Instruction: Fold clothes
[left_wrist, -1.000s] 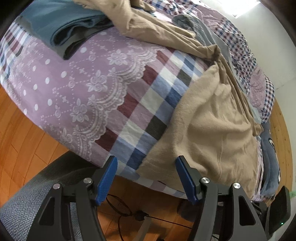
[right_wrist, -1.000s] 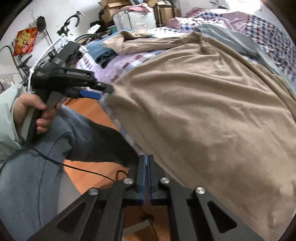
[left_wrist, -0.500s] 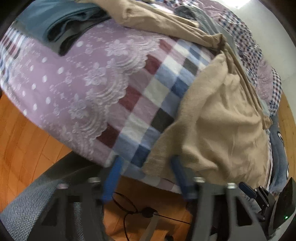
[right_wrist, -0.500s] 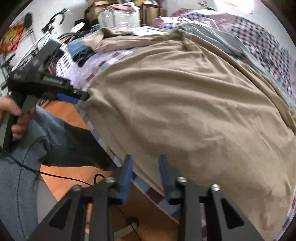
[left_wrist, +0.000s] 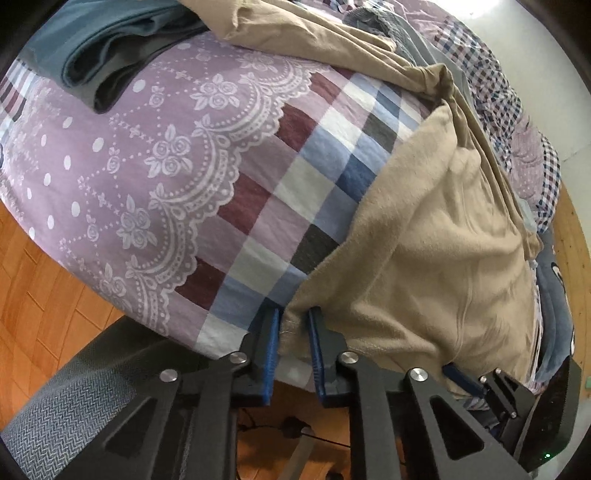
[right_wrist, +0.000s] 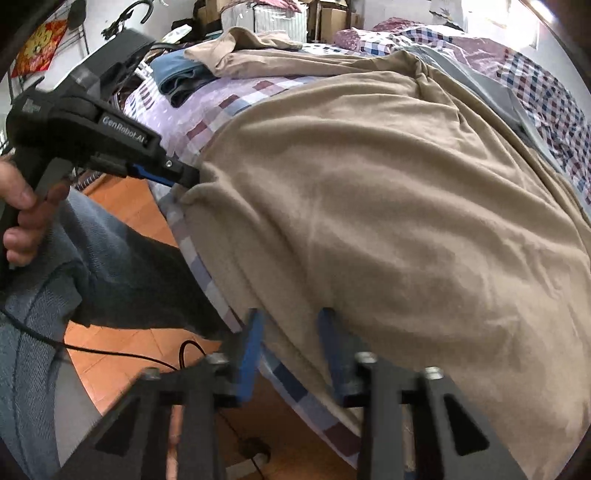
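We see the shirt spread over the bed's near edge, folded clothes at its far left corner.

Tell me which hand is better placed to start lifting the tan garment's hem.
Left. The left gripper has its jaws closing on the garment's near corner, with fabric bunched between them. The right gripper only straddles the hem, its jaws apart.
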